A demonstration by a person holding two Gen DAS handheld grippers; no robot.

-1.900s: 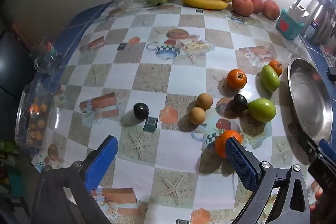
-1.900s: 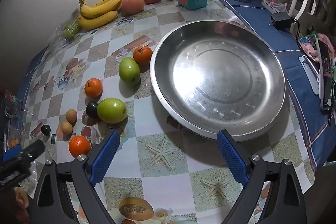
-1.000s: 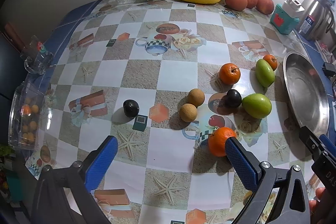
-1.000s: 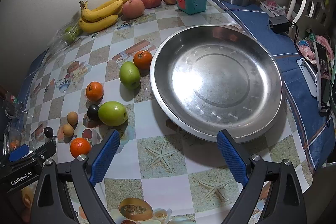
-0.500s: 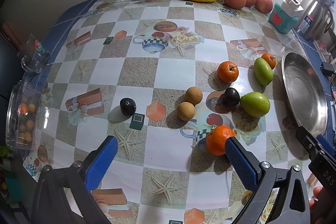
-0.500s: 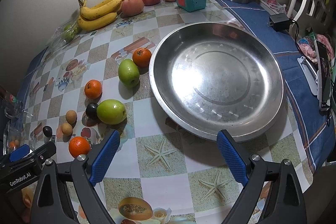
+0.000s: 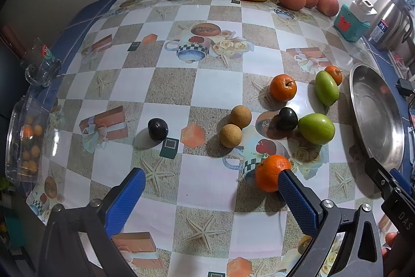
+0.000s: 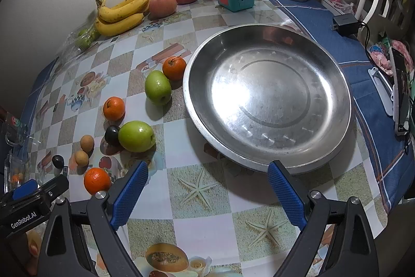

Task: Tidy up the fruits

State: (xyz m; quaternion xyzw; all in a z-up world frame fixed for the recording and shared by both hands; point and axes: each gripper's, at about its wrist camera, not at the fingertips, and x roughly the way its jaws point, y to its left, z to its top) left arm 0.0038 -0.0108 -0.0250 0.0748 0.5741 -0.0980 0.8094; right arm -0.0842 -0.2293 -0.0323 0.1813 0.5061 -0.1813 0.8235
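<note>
Both grippers, left gripper [image 7: 208, 187] and right gripper [image 8: 207, 182], are hanging wide open, gripping nothing; the near orange [image 7: 271, 172], touching a left finger, risks being nudged and rolling off the desk [image 7: 215, 85] edge.

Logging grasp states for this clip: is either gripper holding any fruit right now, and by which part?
Nothing is held. The left gripper and right gripper are both open; every fruit rests on the table.

Loose oranges [image 7: 271, 173], green fruits [image 7: 316, 128], dark plums [image 7: 157, 129] and tan balls [image 7: 230, 135] lie ahead of the left tongs [image 7: 208, 184]; the steel dish [image 8: 267, 95] sits before the right tongs [image 8: 207, 181].
</note>
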